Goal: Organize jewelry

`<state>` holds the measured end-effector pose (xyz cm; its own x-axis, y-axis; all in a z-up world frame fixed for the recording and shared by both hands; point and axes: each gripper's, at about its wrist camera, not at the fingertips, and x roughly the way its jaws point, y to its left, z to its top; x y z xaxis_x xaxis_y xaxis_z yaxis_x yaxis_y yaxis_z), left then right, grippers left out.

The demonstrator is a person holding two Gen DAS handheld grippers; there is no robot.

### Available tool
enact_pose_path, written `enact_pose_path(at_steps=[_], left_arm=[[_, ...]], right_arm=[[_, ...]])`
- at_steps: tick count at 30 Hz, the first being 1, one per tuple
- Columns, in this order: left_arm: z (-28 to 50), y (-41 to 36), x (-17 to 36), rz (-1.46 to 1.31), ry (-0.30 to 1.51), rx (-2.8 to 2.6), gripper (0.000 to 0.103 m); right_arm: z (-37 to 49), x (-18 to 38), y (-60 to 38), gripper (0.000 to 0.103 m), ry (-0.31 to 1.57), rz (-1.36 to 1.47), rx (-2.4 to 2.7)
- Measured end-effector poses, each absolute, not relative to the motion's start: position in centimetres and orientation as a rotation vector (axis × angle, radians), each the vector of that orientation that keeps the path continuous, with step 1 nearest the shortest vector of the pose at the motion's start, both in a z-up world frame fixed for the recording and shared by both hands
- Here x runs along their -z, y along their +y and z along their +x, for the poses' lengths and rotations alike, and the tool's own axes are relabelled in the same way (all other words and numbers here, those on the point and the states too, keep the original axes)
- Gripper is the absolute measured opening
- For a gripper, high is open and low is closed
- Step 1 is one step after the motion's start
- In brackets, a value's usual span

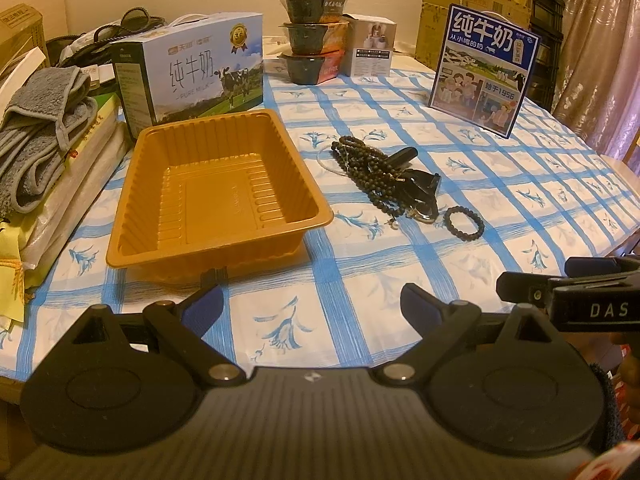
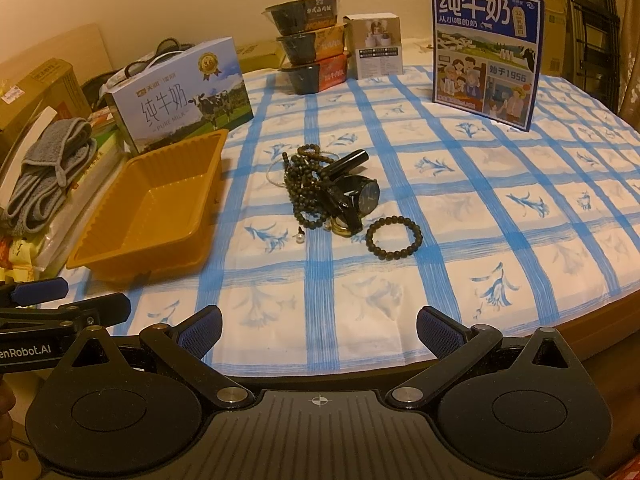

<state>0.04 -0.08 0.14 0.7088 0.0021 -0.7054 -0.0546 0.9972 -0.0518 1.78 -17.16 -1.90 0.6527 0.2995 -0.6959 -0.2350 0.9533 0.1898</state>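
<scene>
An empty orange plastic tray point(image 1: 304, 184) point(image 2: 208, 168) sits on the left of the checked tablecloth. Right of it lies a heap of dark beaded necklaces point(image 1: 366, 168) point(image 2: 304, 188) tangled with a black wristwatch point(image 2: 366, 196) point(image 1: 420, 188). A small dark bead bracelet point(image 1: 465, 223) point(image 2: 394, 238) lies alone just right of the heap, and a pearl earring point(image 2: 300, 236) sits in front of it. My left gripper point(image 1: 312, 304) is open near the table's front edge, below the tray's right corner. My right gripper point(image 2: 319, 328) is open too, well short of the bracelet, with nothing between its fingers.
Two milk cartons point(image 1: 192, 68) point(image 1: 484, 68) stand at the back, with stacked food bowls point(image 1: 314, 36) and a small white box point(image 1: 372, 46) between them. Folded grey towels point(image 1: 40, 136) on books crowd the left edge. Cardboard boxes point(image 1: 440, 8) stand behind.
</scene>
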Motion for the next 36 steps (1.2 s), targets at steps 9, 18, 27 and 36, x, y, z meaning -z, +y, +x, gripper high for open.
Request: enact_pose_path(at_steps=[9, 18, 27, 36], left_arm=[[0.14, -0.21, -0.12, -0.069, 0.782, -0.033, 0.095], [0.14, -0.23, -0.17, -0.070, 0.782, -0.033, 0.095], [0.13, -0.23, -0.16, -0.070, 0.781, -0.033, 0.095], [0.15, -0.25, -0.16, -0.070, 0.780, -0.033, 0.095]], right_arm=[[1.84, 1.93, -17.19, 0.103, 0.804, 0.086, -0.305], [1.79, 1.73, -17.05, 0.103, 0.803, 0.086, -0.304], [1.81, 1.72, -17.08, 0.103, 0.804, 0.086, -0.305], [1.86, 1.77, -17.13, 0.103, 0.803, 0.086, -0.305]])
